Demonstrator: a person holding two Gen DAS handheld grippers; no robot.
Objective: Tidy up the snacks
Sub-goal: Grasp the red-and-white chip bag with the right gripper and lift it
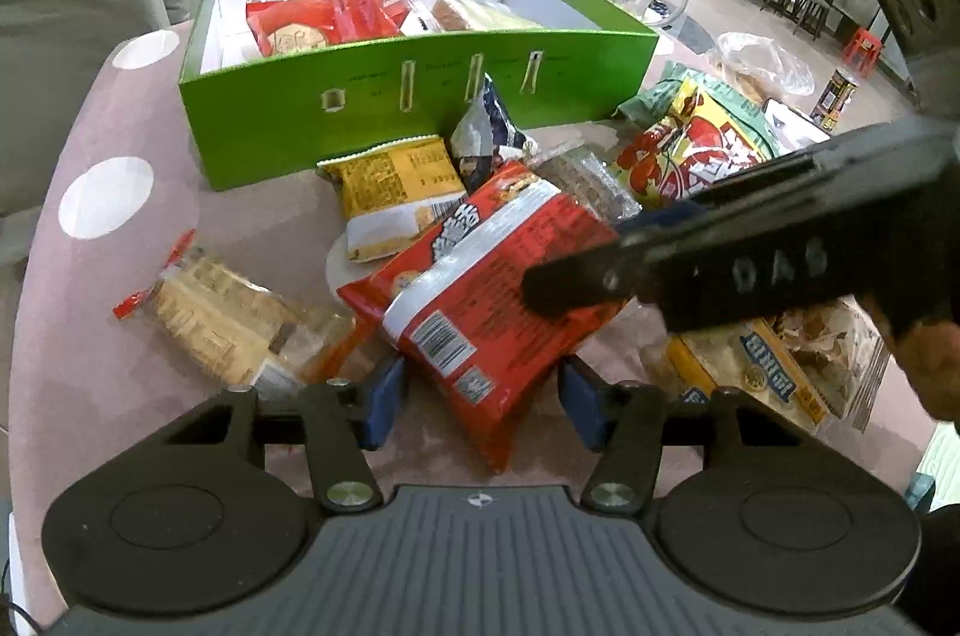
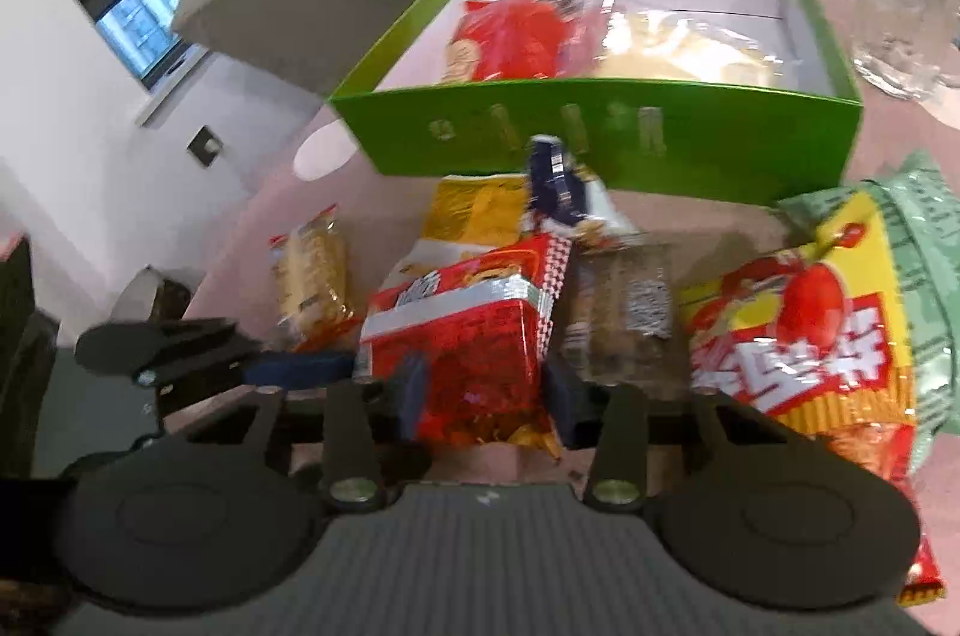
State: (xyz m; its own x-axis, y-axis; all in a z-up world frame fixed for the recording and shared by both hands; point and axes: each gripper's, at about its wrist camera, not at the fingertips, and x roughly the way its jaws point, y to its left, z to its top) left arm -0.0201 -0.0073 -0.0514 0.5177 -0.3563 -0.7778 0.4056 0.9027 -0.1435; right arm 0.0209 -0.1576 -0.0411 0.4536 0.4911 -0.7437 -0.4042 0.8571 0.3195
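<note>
Snacks fill part of the green box [image 1: 414,120] at frame top, most remain piled below, both grippers' fingers spread around the red packet [image 1: 480,300], neither visibly pinching.

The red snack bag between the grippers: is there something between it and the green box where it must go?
Yes. The red snack bag lies in a pile; between it and the green box sit a yellow packet and a dark blue packet leaning at the box's front wall. Lifting the bag over them should probably clear both.
</note>
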